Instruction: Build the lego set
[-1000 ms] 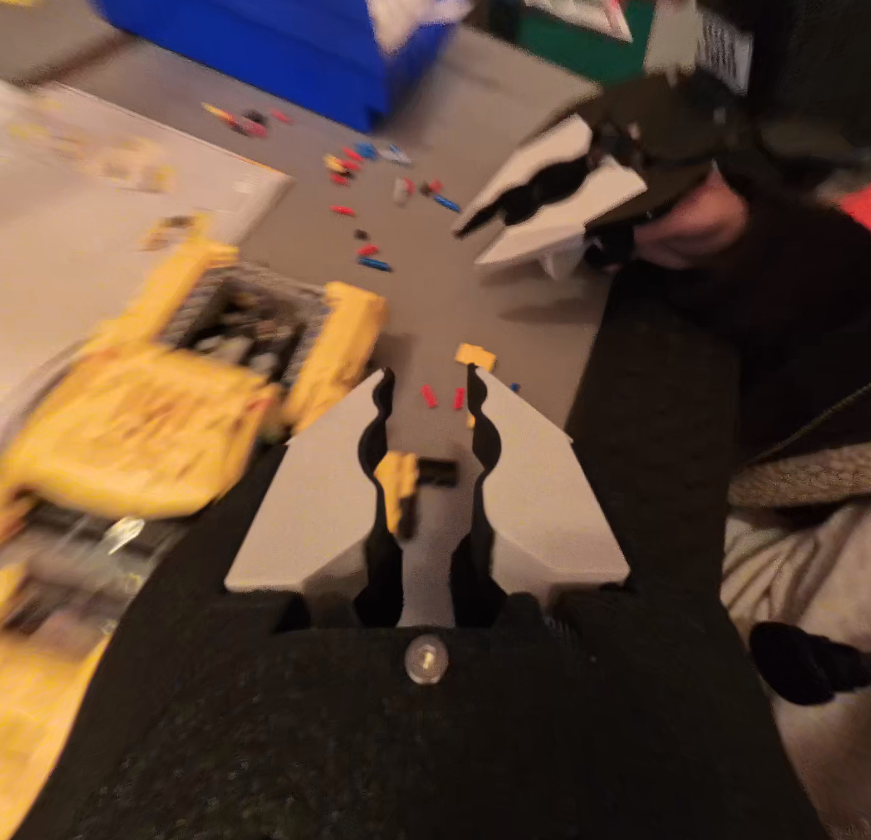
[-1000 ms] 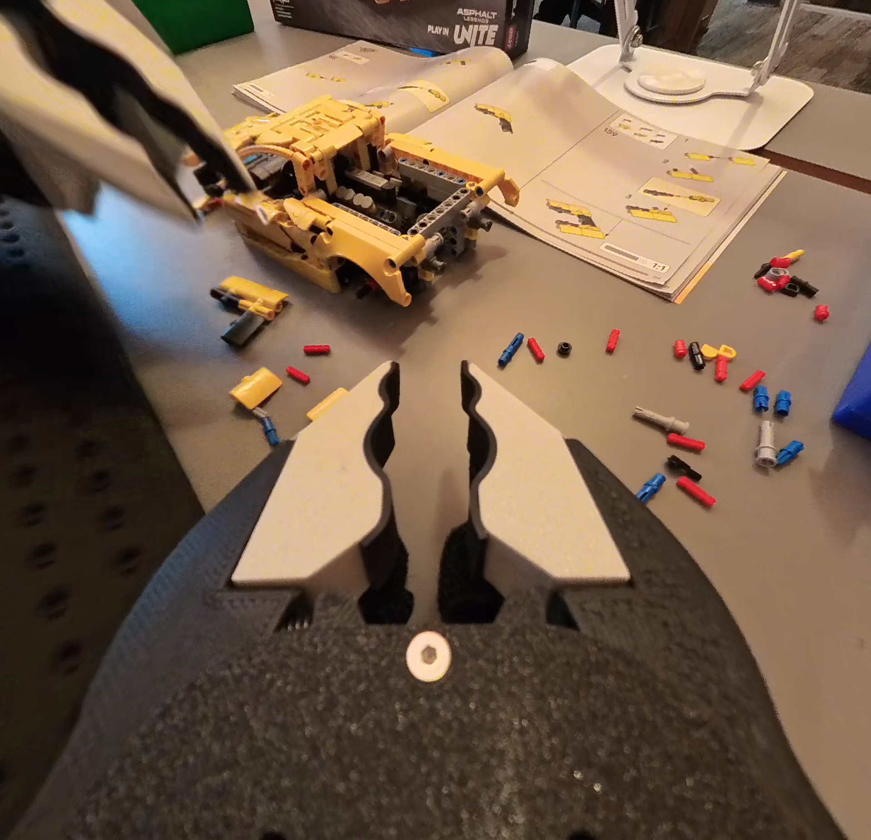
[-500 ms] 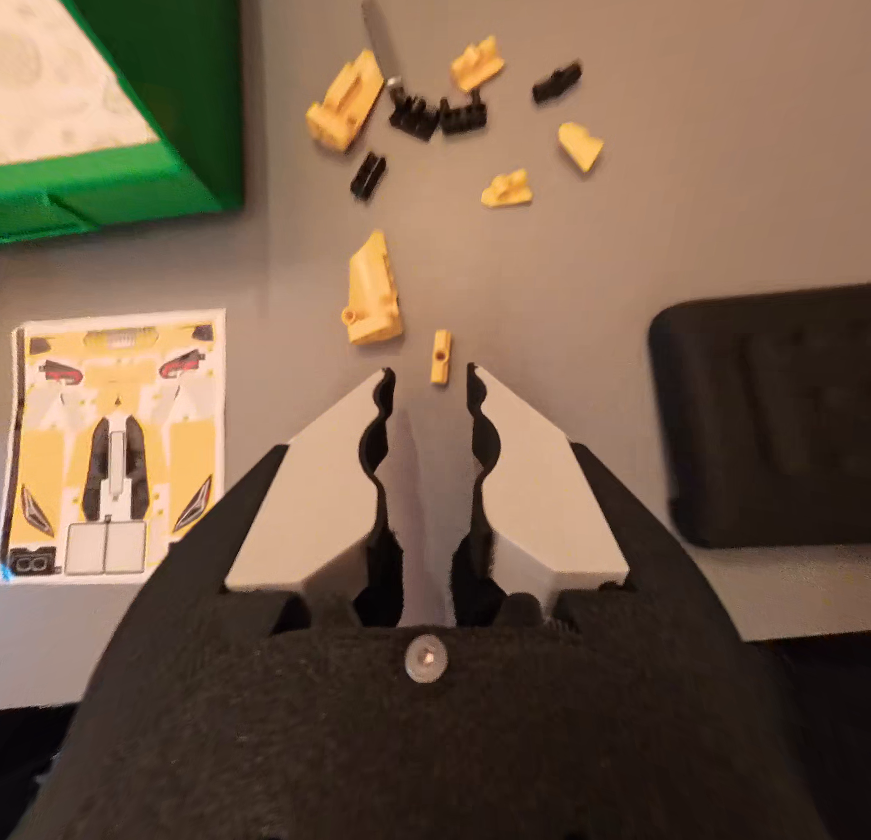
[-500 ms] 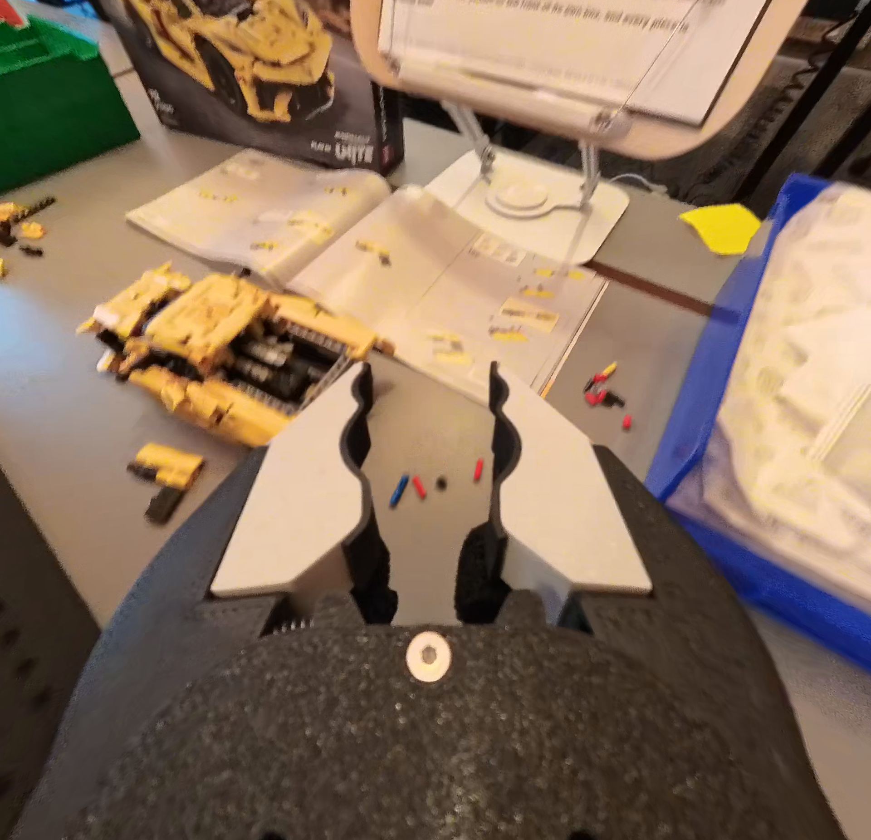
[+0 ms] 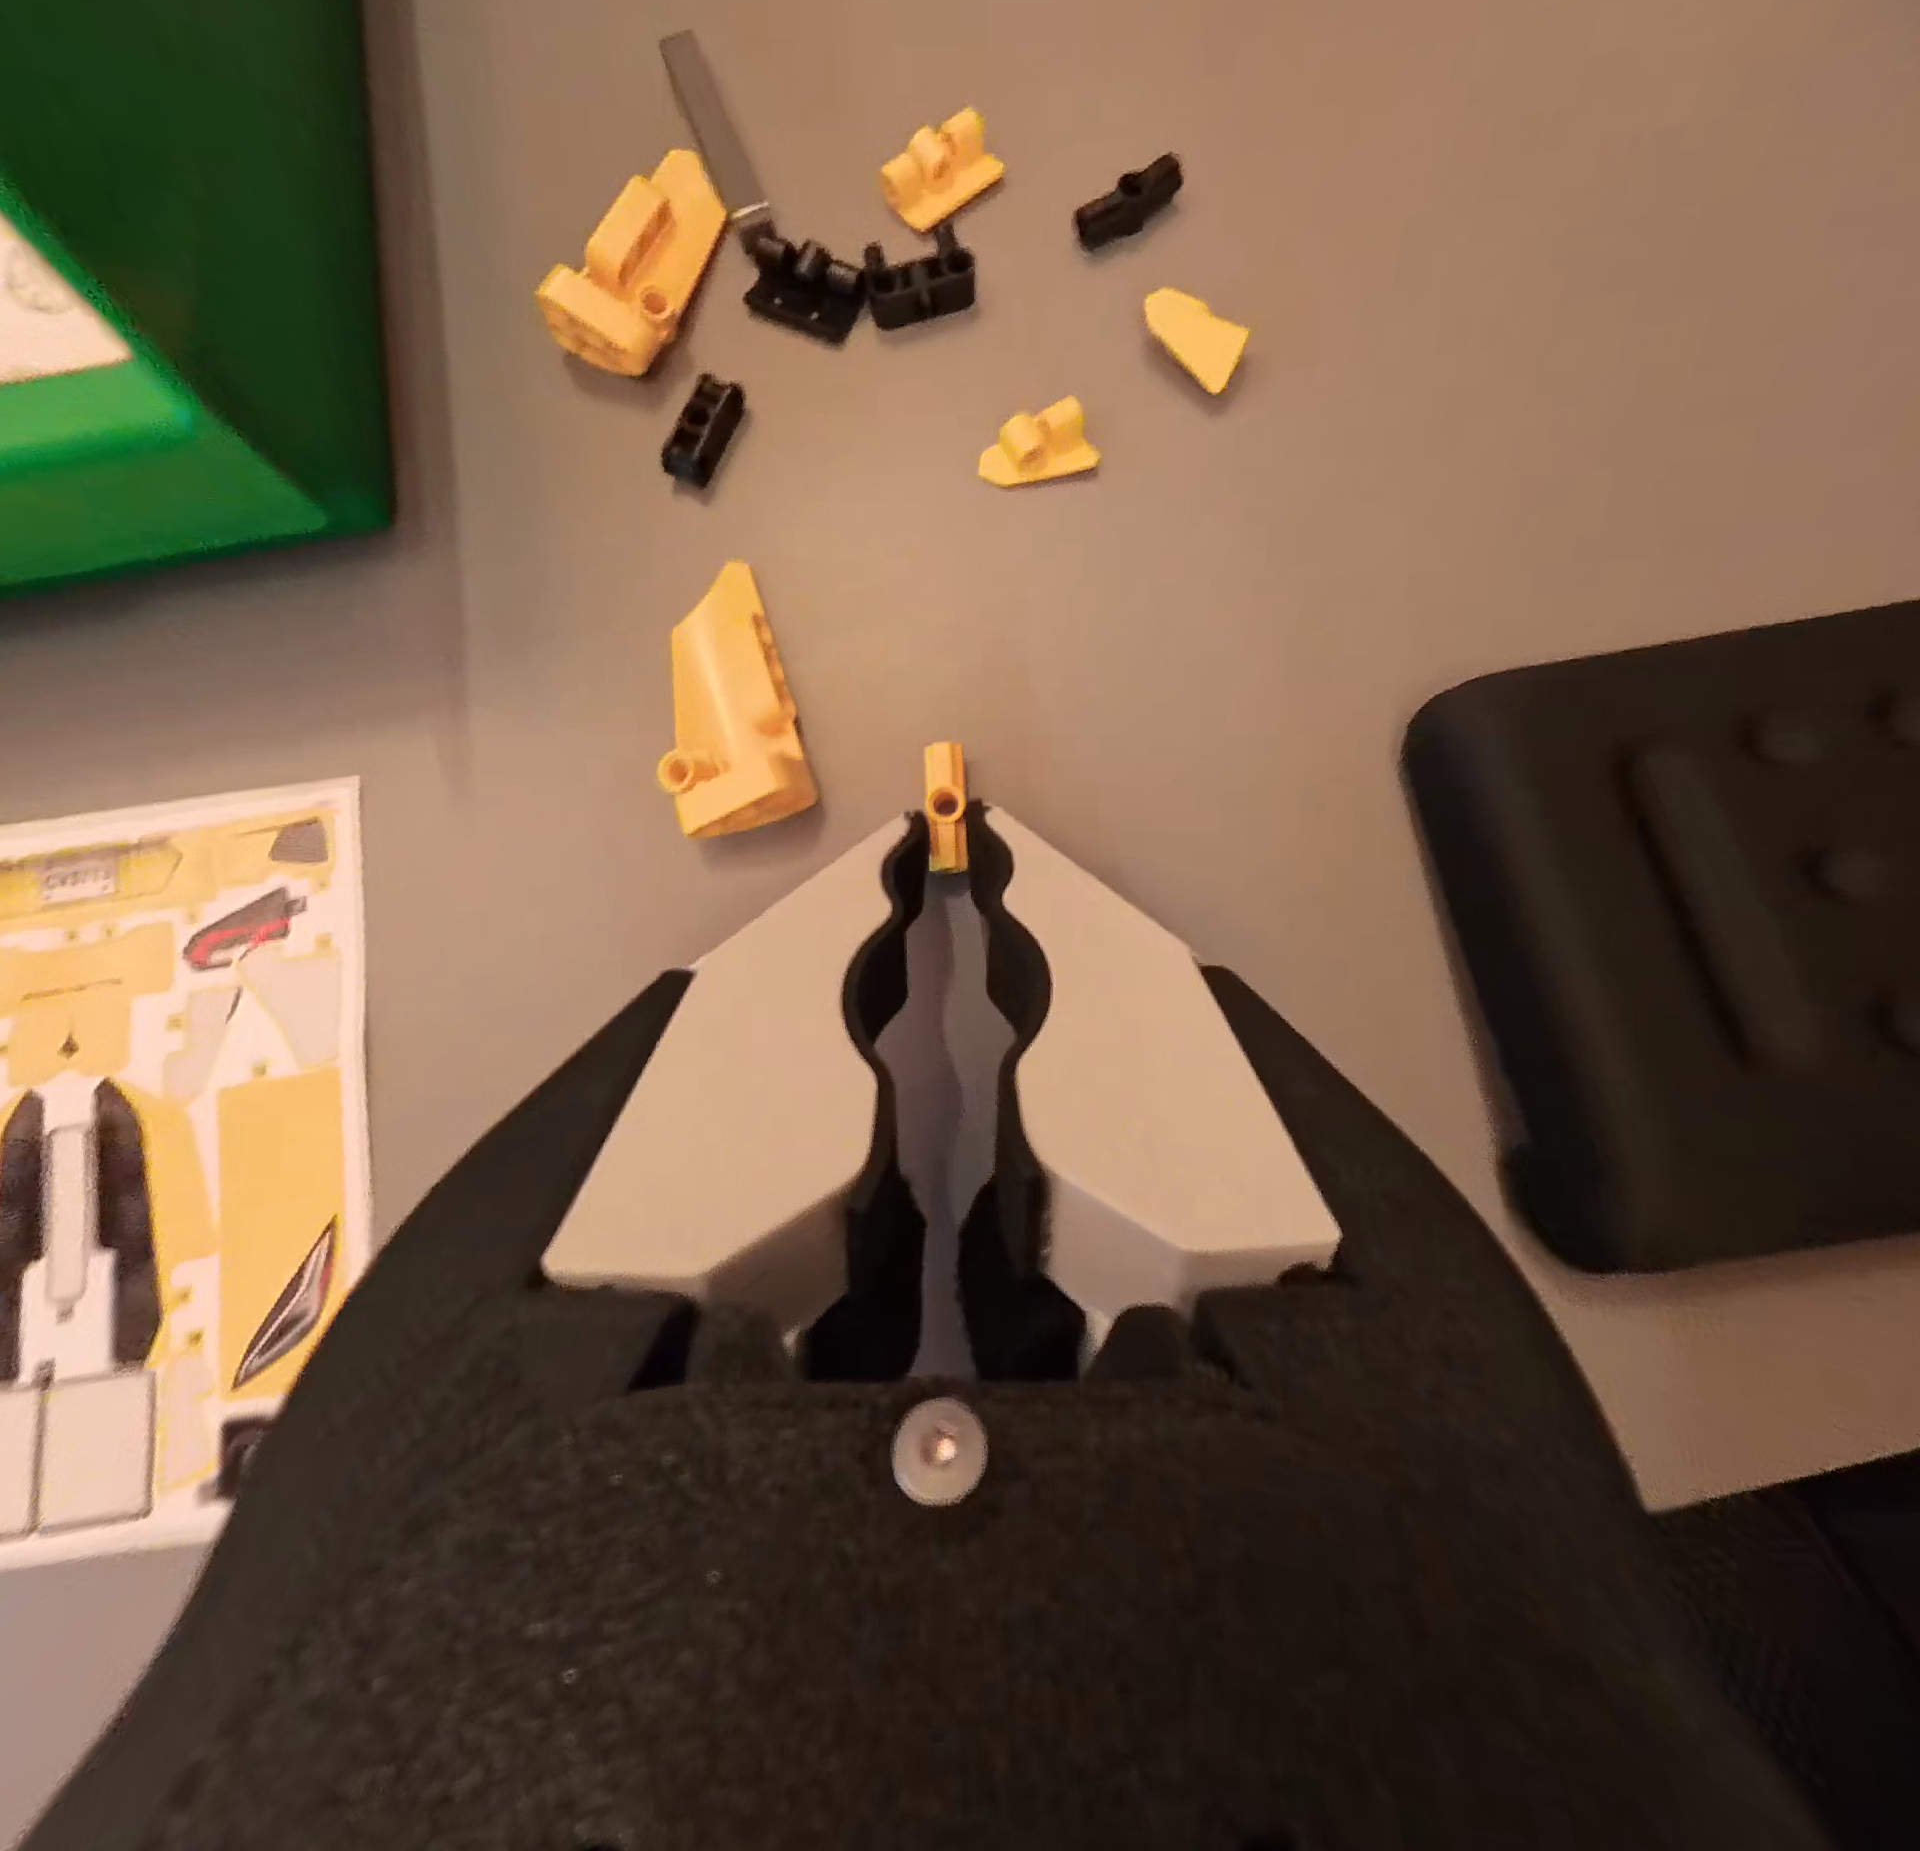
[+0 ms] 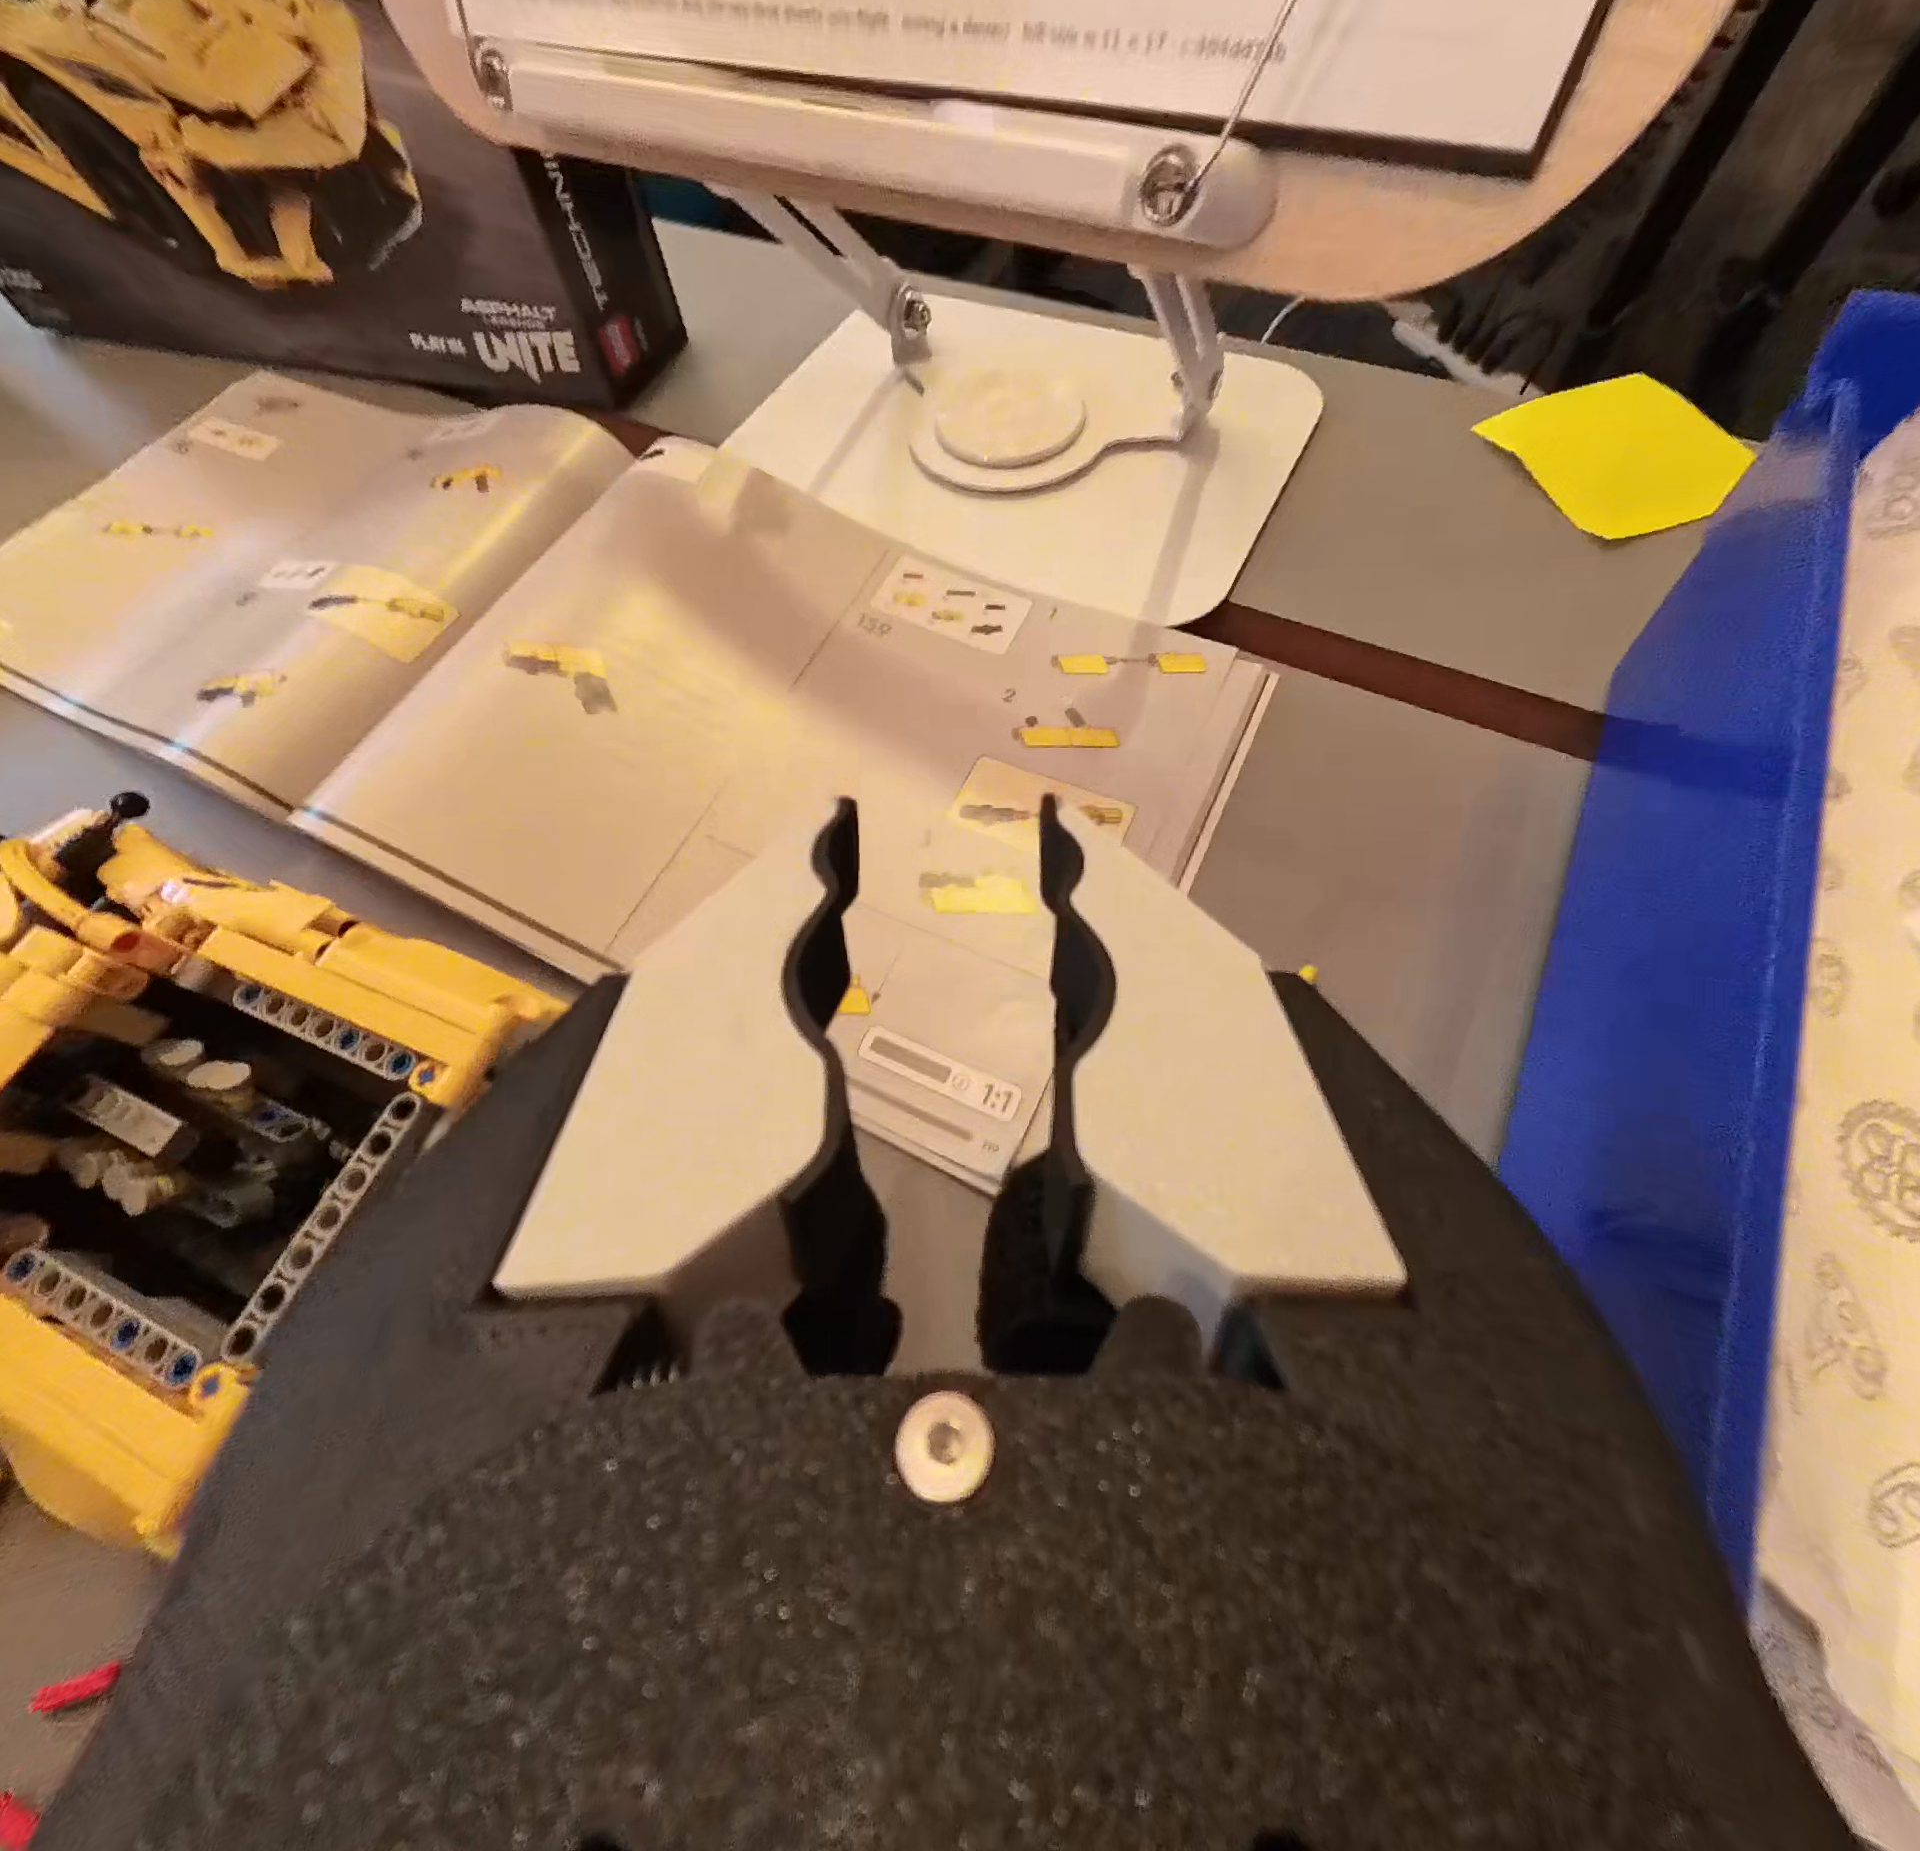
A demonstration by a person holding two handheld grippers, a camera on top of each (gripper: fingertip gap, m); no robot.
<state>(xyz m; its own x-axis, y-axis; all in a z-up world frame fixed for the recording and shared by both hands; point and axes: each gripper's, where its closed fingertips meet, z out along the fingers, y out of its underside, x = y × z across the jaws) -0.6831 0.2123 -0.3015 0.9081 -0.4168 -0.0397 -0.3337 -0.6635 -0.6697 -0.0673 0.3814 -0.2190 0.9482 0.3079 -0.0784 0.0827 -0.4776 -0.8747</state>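
In the left wrist view my left gripper (image 5: 948, 827) is shut on a small yellow connector piece (image 5: 944, 802), pinched at the fingertips just above the grey table (image 5: 1351, 243). A larger yellow panel piece (image 5: 734, 705) lies just to its left. More loose yellow and black pieces (image 5: 914, 289) lie farther ahead. In the right wrist view my right gripper (image 6: 948, 814) is open and empty, above the open instruction booklet (image 6: 582, 679). The partly built yellow car (image 6: 187, 1053) sits at the left.
A green bin (image 5: 187, 243) and a sticker sheet (image 5: 156, 1126) lie at the left of the left wrist view, a black pad (image 5: 1683, 970) at the right. A blue bin (image 6: 1714, 866), a document stand (image 6: 1039, 430), the set's box (image 6: 312, 191) and a yellow note (image 6: 1610, 451) surround the booklet. My right fingertips sit around 65 cm from my left ones. The partly built yellow car (image 6: 187, 1053) sits 20 cm or so from the ends of my right fingers.
My left gripper moved forward and closed on the small yellow connector that lay just ahead of its tips. My right gripper moved over the booklet and its jaws narrowed somewhat.
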